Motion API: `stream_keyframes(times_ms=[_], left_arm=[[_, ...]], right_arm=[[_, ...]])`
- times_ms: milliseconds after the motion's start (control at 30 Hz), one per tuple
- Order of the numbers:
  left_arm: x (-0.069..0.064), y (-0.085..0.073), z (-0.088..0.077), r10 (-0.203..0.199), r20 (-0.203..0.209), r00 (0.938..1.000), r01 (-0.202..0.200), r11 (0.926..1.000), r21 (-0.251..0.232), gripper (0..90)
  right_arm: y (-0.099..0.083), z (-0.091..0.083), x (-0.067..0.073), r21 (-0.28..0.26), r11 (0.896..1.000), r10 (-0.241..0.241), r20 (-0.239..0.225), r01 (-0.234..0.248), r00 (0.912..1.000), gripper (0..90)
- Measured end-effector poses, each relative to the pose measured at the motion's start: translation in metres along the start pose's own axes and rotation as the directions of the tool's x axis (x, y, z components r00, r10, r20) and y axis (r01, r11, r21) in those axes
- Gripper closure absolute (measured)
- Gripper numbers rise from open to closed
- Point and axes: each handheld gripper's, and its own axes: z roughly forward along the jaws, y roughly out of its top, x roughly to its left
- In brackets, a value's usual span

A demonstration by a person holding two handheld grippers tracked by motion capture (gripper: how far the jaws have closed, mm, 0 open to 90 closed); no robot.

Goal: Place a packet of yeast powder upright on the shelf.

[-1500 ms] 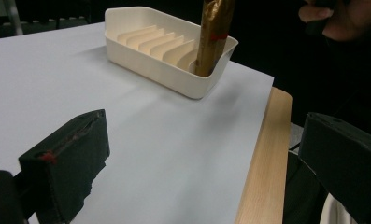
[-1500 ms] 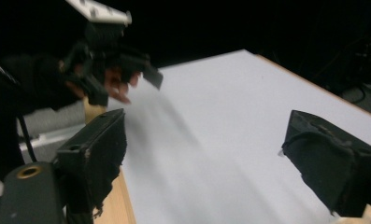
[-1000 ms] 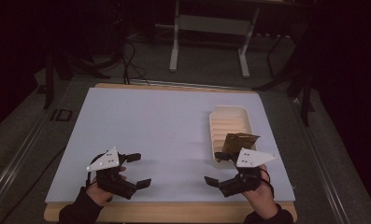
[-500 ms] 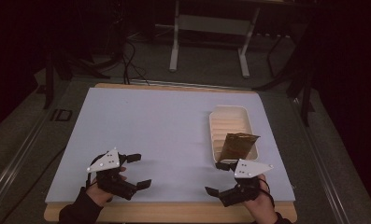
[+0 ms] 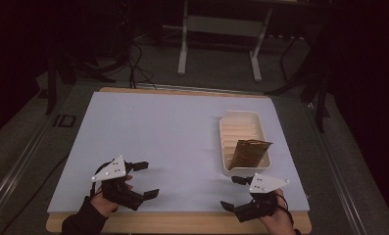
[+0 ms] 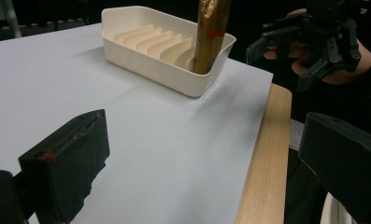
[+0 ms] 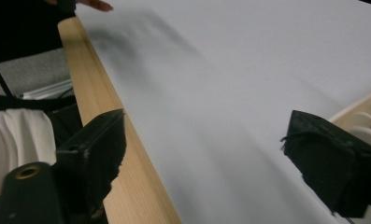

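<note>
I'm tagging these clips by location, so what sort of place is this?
Probably a lab or studio set up for recording, not a home. A person's left gripper and right gripper hover open over a pale sheet-covered table holding one slotted tray, with metal stand legs and floor cables behind.

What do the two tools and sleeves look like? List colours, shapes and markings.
Both the left tool and the right tool are black, with two blocky padded jaws. Each carries a grey three-cornered plate dotted with small marks. One left jaw pad shows a red fleck. The left sleeve is dark.
</note>
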Motion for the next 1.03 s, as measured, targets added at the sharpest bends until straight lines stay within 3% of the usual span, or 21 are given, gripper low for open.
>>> stream_keyframes(times_ms=[267,500,1033], left_arm=[[0.0,-0.001,0.0,0.003,-0.003,1.0,-0.003,1.0,0.0,2.8],[0.0,-0.002,0.001,-0.003,0.001,1.0,0.003,1.0,0.004,2.8],[0.0,-0.003,0.002,-0.001,0.003,1.0,0.001,1.0,0.006,2.8]], right_arm=[[-0.008,-0.011,-0.001,0.002,1.0,-0.005,0.022,0.005,0.9997,13.3],[-0.014,-0.018,-0.006,-0.013,1.0,0.019,0.036,-0.019,0.9992,13.3],[-0.013,-0.019,-0.008,-0.032,0.999,0.027,0.025,-0.026,0.9993,13.3]])
